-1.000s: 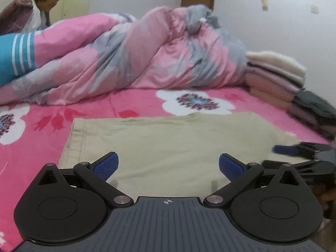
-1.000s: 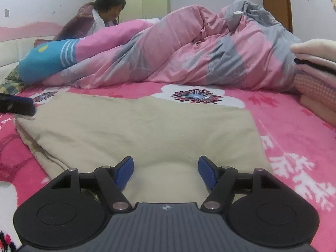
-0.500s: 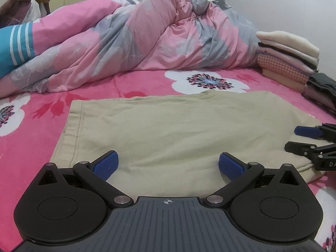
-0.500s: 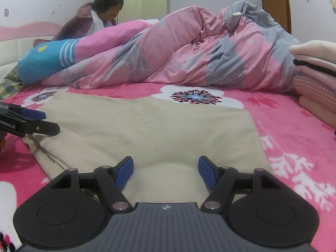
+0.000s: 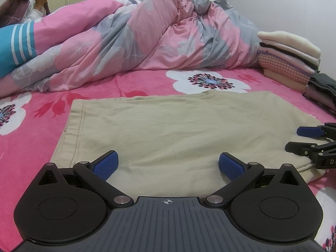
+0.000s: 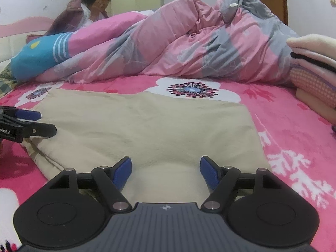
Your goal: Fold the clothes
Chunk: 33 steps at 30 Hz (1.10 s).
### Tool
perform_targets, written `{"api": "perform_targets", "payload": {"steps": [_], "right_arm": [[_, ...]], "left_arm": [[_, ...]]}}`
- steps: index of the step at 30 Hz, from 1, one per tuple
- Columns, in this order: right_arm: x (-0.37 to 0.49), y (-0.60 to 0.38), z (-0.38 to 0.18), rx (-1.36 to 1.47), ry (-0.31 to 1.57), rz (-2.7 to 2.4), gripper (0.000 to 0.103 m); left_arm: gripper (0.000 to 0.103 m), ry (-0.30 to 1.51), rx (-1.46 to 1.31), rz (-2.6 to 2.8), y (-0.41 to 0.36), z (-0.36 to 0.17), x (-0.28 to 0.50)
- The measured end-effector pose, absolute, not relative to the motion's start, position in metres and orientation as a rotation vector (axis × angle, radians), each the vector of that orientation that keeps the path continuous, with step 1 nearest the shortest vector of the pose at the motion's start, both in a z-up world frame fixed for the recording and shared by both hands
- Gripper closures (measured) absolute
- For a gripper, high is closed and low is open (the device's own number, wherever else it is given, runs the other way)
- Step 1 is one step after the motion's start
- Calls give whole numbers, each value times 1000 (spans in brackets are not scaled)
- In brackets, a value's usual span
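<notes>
A beige garment (image 5: 178, 130) is seen spread flat on the bed (image 5: 33, 138), across the middle of both frames. In the left wrist view, the left hand-held gripper (image 5: 167, 163) is shown at the lower centre with its jaws spread wide; nothing is gripped, and the beige cloth is seen in the gap beyond the blue pads (image 5: 106, 164). In the right wrist view, the right hand-held gripper (image 6: 166, 171) is likewise spread at the lower centre, its jaws having just been opening, with only the garment's near edge seen between them and no pad pressed on it. A pink and grey quilt (image 5: 159, 42) is heaped across the upper frame, and a stack of folded clothes (image 5: 292, 56) is seen at the right edge.
</notes>
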State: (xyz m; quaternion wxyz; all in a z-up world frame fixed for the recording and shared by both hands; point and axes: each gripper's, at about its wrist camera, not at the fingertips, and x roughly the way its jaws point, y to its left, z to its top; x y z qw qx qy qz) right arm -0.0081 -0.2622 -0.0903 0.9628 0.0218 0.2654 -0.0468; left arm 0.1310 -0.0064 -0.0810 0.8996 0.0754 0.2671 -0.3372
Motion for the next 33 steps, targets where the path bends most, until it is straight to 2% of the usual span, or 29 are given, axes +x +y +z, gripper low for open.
{"api": "perform_targets", "payload": {"steps": [6, 8, 10, 29, 33], "right_arm": [[-5, -260, -87, 52, 560, -111, 22], [-2, -259, -83, 69, 583, -115, 16], [1, -259, -79, 94, 606, -117, 0], [16, -254, -68, 118, 687, -154, 0], [18, -256, -44, 146, 638, -182, 0]], "left_arm": [[0, 559, 152, -694, -7, -81, 132], [0, 563, 149, -694, -6, -80, 132], [0, 567, 148, -693, -6, -80, 133], [0, 574, 146, -675, -8, -78, 132], [0, 572, 148, -675, -7, -77, 132]]}}
